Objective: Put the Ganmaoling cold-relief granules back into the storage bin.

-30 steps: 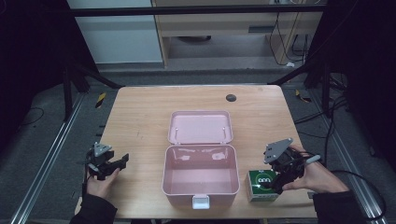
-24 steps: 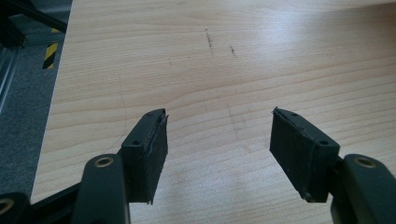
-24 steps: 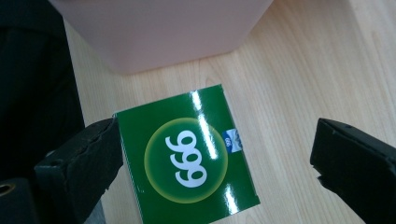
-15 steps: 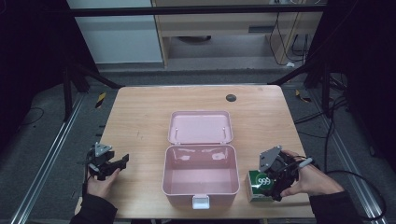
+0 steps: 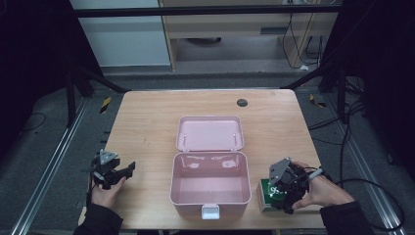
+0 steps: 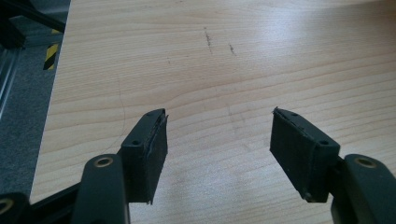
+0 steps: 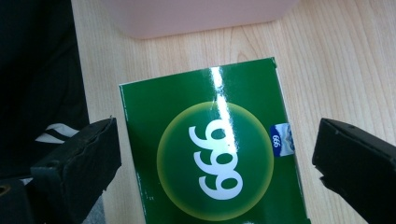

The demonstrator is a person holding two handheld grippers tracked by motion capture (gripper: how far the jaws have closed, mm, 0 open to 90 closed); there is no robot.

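At lower right of the high view, the right gripper (image 5: 283, 193) is poising wide-open jaws astride the green box (image 7: 210, 149), beside the open pink case (image 5: 210, 183). Judged next: closing, lifting. The left gripper (image 5: 115, 172) is idling open, lower left.

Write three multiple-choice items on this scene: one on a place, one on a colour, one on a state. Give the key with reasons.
1. Where does the green cardboard box lie?
A. inside the pink plastic case
B. on the wooden table, by the case's right side
C. on the case's lid

2. What colour is the print on the box?
A. white
B. red
C. black

3. How stands the pink plastic case?
A. shut
B. open, holding nothing
C. open, full

Key: 1 B, the high view shows it on the wooden table beside the case. 2 A, the right gripper view shows white figures. 3 B, its lid lies back over a bare inside.
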